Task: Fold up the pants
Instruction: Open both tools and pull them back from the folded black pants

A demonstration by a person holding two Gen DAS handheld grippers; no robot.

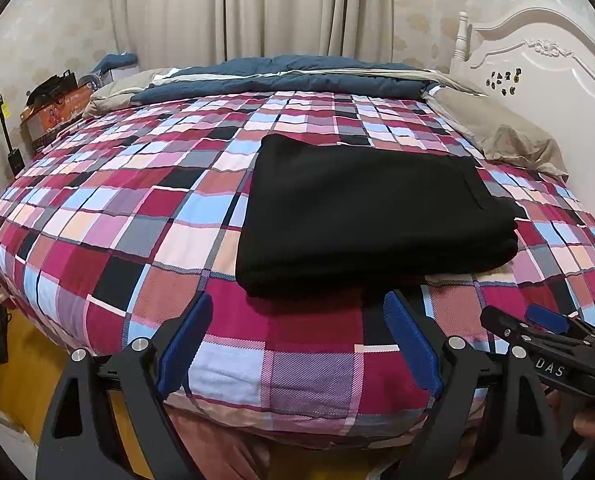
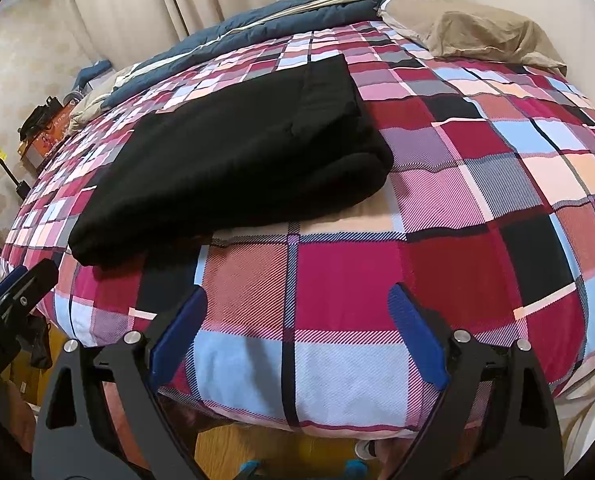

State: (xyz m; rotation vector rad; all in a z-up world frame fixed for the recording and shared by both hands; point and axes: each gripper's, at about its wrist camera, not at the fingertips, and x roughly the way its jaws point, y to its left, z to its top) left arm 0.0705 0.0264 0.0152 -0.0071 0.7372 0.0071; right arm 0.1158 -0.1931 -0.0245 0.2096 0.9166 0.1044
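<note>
Facing folded pants (image 1: 369,216), headboard (image 1: 537,64) left-view only.

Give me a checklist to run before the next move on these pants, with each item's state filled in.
1. Left gripper open and free of cloth: ok, its jaws stand apart over the bedspread.
2. Right gripper open and free: ok, nothing lies between its fingers.
3. Pants folded into a compact stack: ok, they lie as a thick black rectangle.
4. Pants fully on the bed: ok, their near edge lies short of the bed's edge.
5. Edges of the layers aligned: cannot tell, the black cloth hides the seams.
6. Grippers apart from each other: ok, the right one shows well off to the left gripper's side.
</note>
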